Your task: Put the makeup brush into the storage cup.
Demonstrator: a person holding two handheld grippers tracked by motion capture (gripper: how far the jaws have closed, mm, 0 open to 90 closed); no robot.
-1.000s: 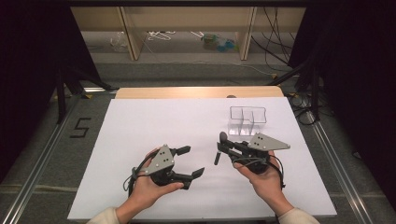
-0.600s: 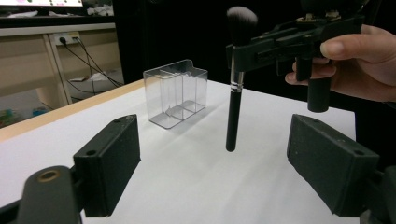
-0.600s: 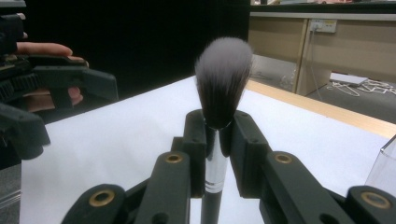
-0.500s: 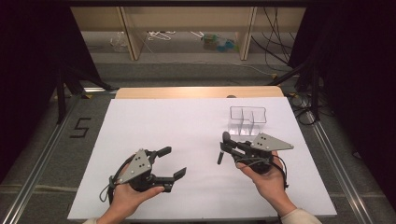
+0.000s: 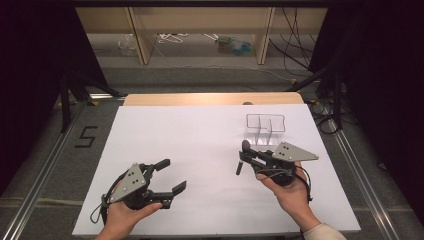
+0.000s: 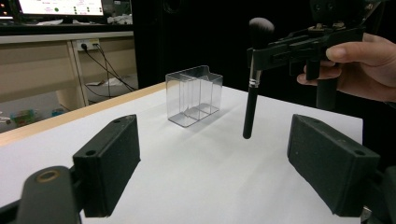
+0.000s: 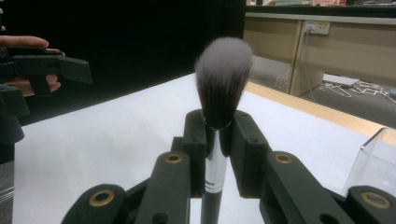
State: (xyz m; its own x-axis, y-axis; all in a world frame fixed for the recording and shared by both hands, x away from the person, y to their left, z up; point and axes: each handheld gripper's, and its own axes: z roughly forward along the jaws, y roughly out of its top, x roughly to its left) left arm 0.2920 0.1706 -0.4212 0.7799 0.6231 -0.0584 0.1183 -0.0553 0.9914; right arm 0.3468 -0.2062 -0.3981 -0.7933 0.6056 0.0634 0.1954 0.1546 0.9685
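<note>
From above, we look down on a white surface (image 5: 200, 150) with a strip of pale wood along its far edge, set on a grey floor between metal rails. A "5" is marked on the floor (image 5: 86, 136) to the left. Beyond the surface stands an open wooden shelf (image 5: 200, 30) with cables and small clutter under it, and dark curtains close in on both sides. The right gripper (image 5: 243, 159) sits right of centre, clamped on a makeup brush (image 5: 242, 156) that stands upright above the surface. A clear divided organizer (image 5: 265, 129) stands just behind it, near the far right. The left gripper (image 5: 170, 175) hovers low at the near left, jaws spread wide with nothing between them.

In the left gripper view, we see its two black pads (image 6: 109, 163) standing far apart over the bare white surface. Ahead, the clear organizer (image 6: 195, 95) rests on the surface, and the brush (image 6: 252, 79) hangs bristles up in the other gripper, its handle end off the surface. A desk with a monitor (image 6: 60, 7) and wall sockets fills the lit background at left; the rest is black.

In the right gripper view, we look along the closed gripper (image 7: 219, 135), pads pressed on the brush's ferrule, grey-tipped bristles (image 7: 223, 74) rising above. The organizer's corner (image 7: 376, 163) shows at right, and wooden furniture and floor cables lie beyond.
</note>
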